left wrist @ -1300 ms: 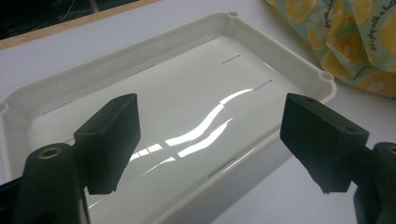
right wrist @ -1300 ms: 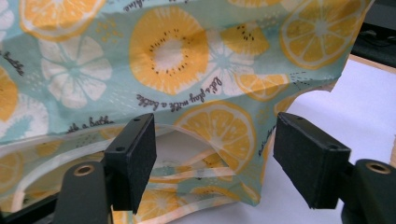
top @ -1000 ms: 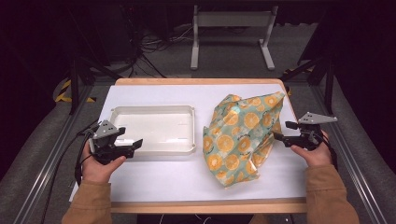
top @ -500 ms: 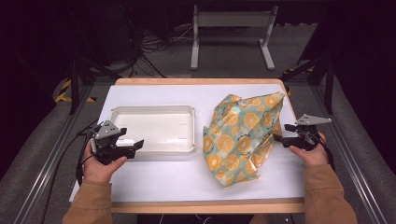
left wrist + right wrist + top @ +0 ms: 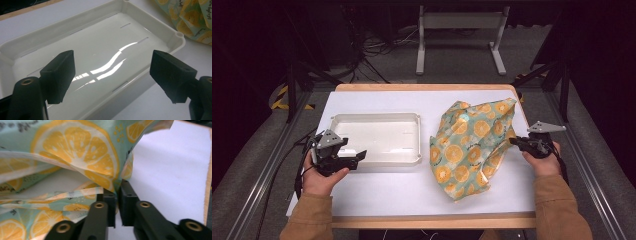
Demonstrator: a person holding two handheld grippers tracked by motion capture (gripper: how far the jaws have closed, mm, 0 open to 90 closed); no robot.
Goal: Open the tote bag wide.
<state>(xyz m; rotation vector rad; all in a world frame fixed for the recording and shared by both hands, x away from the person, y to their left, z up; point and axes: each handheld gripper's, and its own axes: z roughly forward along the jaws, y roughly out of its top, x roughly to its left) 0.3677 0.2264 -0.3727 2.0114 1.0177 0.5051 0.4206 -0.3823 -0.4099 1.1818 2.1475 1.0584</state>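
- Since the earlier frames, the right gripper (image 5: 513, 141) has just been closing its jaws; they now stand pinched on the near right edge of the crumpled teal cloth printed with orange slices (image 5: 472, 145). Hand and cloth have hardly shifted otherwise.
- Right gripper, own view (image 5: 117, 192): two black jaws nearly together, a fold of the cloth's edge (image 5: 75, 157) caught between them; printed orange slices and pale inner folds lie to the left, bare white surface to the right.
- Cloth: lies in a loose heap on the right half of the white-topped bench with a wooden rim (image 5: 412, 190), its upper corner reaching toward the far right edge, its lower corner pointing to the near edge. It sits just beside the tray, not touching it as far as the high view shows.
- Shallow white rectangular plastic tray (image 5: 377, 120): left of centre on the bench, empty, long side across the bench.
- Left gripper (image 5: 359, 156): held in the left hand (image 5: 317, 177) at the tray's near left corner, jaws spread wide with nothing between them.
- Left gripper, own view (image 5: 111, 72): the two black jaws stand well apart above the tray's near wall (image 5: 120, 87); the glossy tray floor shows light streaks; a corner of the cloth (image 5: 190, 17) appears at the upper right.
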